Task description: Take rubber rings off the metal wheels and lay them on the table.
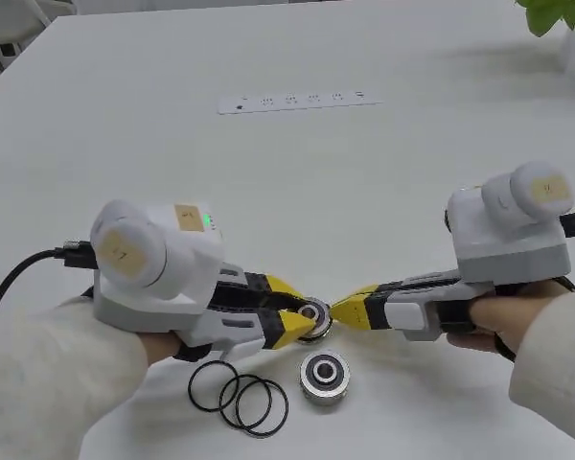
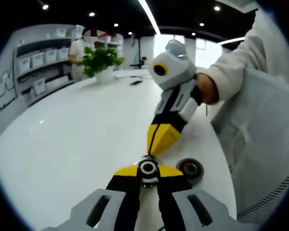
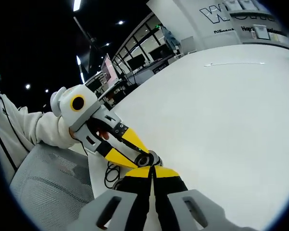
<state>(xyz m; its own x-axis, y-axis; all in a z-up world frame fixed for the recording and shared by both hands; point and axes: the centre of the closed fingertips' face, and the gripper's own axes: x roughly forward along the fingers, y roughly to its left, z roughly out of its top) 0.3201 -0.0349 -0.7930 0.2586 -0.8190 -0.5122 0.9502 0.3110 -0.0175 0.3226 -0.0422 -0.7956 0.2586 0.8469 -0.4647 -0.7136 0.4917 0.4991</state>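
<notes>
Left tongs (image 1: 305, 310) clench one wheel (image 2: 148, 168), right tongs (image 1: 337, 309) pinched shut; another wheel (image 1: 325, 375), three rings (image 1: 240, 398) lie loose.

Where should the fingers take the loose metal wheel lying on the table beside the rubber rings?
Across its outer rim, coming straight down from above. The loose metal wheel lies flat, hub up, so opposite sides of the round rim are exposed. Stay off its left side, where the rubber rings lie close. The left gripper is shut on the other wheel.
</notes>
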